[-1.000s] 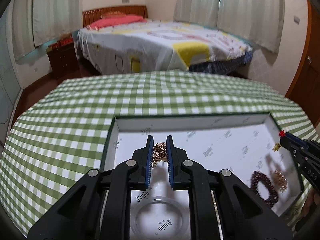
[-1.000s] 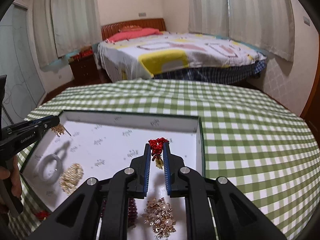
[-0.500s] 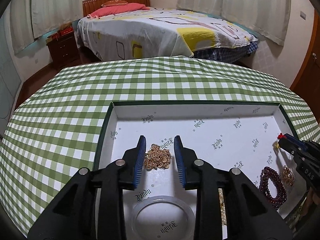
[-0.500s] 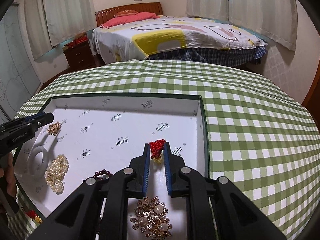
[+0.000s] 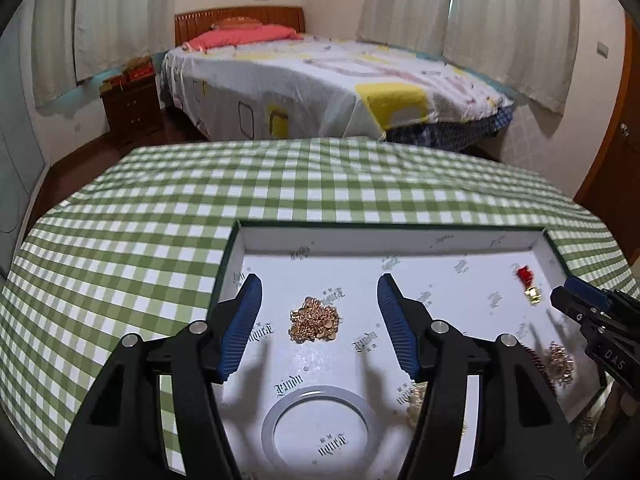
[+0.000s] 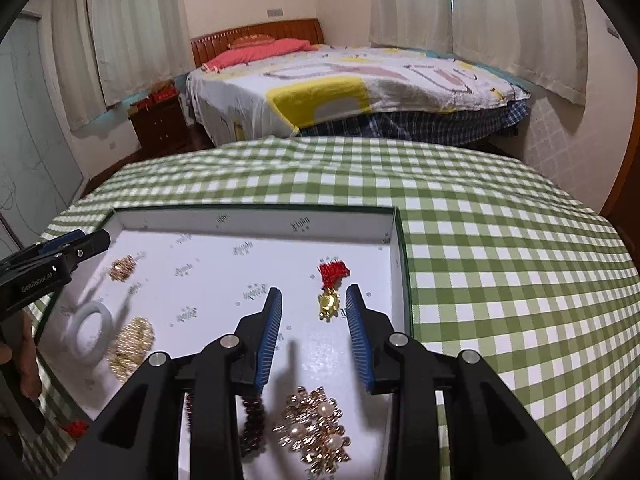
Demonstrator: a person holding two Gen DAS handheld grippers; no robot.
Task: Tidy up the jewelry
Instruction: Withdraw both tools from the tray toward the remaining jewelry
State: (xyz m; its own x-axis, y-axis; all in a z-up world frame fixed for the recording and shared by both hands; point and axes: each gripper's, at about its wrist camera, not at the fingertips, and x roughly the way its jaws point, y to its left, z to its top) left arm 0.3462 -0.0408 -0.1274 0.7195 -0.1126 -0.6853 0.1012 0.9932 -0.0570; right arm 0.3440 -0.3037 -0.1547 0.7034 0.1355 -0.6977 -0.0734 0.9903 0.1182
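Note:
A white jewelry tray (image 5: 400, 236) with a dark green rim sits on the checked table; it also shows in the right wrist view (image 6: 256, 220). My left gripper (image 5: 318, 316) is open, its blue pads either side of a gold chain pile (image 5: 316, 320) lying on the tray floor. My right gripper (image 6: 314, 320) is open, with a red-tasselled gold charm (image 6: 330, 288) lying between its tips. The charm also shows in the left wrist view (image 5: 527, 282). A white bangle (image 5: 316, 420) lies near the tray's front left.
A pearl and gold brooch (image 6: 316, 436), a dark red bead bracelet (image 6: 252, 420) and a gold bead cluster (image 6: 130, 344) lie in the tray's front part. The green checked tablecloth (image 6: 500, 260) surrounds the tray. A bed (image 5: 320, 88) stands beyond the table.
Both grippers opened and pulled back. The left let go of the gold chain pile and the right let go of the red-tasselled charm; both now lie on the tray floor.

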